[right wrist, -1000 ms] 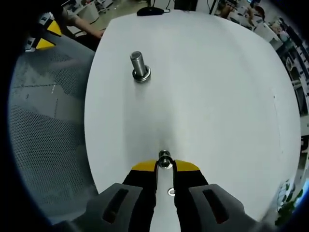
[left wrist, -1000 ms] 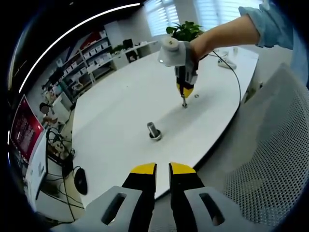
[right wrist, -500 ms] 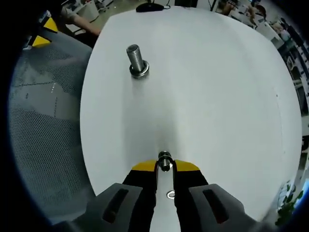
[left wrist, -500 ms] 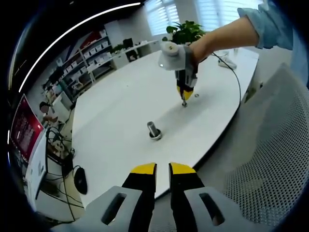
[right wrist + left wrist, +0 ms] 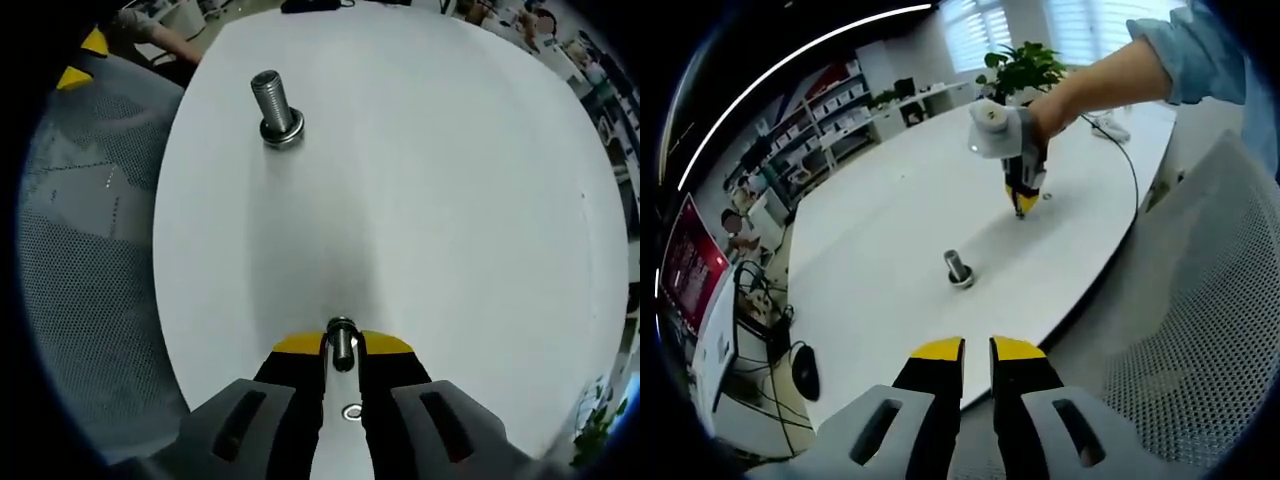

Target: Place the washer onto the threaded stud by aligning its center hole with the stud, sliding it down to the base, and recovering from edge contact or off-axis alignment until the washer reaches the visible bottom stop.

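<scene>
A threaded steel stud (image 5: 958, 269) stands upright on the white table (image 5: 890, 230), with a ring-shaped base at its foot. In the right gripper view the stud (image 5: 271, 106) is far ahead and to the upper left. My right gripper (image 5: 342, 345) is shut on a small metal washer (image 5: 342, 340), held edge-on between the yellow tips. From the left gripper view, a person's hand holds that right gripper (image 5: 1020, 207) tip-down just above the table, beyond the stud. My left gripper (image 5: 977, 352) hangs off the table's near edge, shut on nothing.
A second washer (image 5: 352, 411) lies on the table (image 5: 450, 200) under my right gripper. A mesh chair (image 5: 1200, 330) stands beside the table edge, also the chair (image 5: 80, 260). A cable (image 5: 1132, 150), a plant (image 5: 1025, 62) and a computer mouse (image 5: 805, 372) sit around the table.
The right gripper has risen slightly off the table with the washer and tilted. The stud now sits higher in its view. The left gripper has not moved.
</scene>
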{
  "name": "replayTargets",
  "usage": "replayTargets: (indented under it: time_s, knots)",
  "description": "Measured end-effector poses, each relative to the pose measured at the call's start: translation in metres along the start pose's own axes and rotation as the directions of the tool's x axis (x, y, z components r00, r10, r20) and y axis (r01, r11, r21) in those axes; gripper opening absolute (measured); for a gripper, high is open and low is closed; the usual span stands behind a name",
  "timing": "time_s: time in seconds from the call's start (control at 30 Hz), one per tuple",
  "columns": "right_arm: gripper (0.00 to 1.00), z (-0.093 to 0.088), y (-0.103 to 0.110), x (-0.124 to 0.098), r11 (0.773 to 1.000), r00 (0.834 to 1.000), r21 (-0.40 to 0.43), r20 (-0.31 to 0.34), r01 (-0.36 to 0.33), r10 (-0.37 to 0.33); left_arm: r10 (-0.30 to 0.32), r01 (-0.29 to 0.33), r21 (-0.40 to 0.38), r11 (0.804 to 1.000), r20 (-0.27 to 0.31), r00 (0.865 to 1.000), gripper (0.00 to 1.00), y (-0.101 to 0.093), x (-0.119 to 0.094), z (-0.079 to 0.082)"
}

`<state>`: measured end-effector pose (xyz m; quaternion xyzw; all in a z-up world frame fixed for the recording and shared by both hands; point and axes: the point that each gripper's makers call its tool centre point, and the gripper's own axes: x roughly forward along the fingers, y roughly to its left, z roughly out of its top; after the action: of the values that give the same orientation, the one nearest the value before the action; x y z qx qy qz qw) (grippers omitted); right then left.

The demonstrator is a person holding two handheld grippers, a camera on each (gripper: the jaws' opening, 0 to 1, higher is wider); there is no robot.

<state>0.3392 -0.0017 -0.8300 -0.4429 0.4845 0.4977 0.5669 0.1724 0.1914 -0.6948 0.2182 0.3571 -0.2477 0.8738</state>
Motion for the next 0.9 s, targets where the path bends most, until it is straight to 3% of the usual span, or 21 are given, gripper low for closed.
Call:
replayTargets:
  time_s: [0.47, 0.67, 0.9]
  knots:
    - [0.14, 0.001, -0.001, 0.002, 1.000, 1.000, -0.019, 0.003, -0.005, 0.005, -0.002, 0.002, 0.000, 1.000, -0.005, 1.000, 0.07, 0.000, 0.000, -0.001]
    - [0.29, 0.001, -0.009, -0.003, 1.000, 0.999, 0.006, 0.035, 0.031, -0.031, -0.002, 0.002, -0.001, 1.000, -0.005, 1.000, 0.07, 0.000, 0.000, -0.001]
    - [0.30, -0.004, -0.014, -0.020, 0.998, 0.995, 0.037, 0.083, 0.057, -0.059, -0.001, 0.001, 0.001, 1.000, -0.003, 1.000, 0.07, 0.000, 0.000, 0.000]
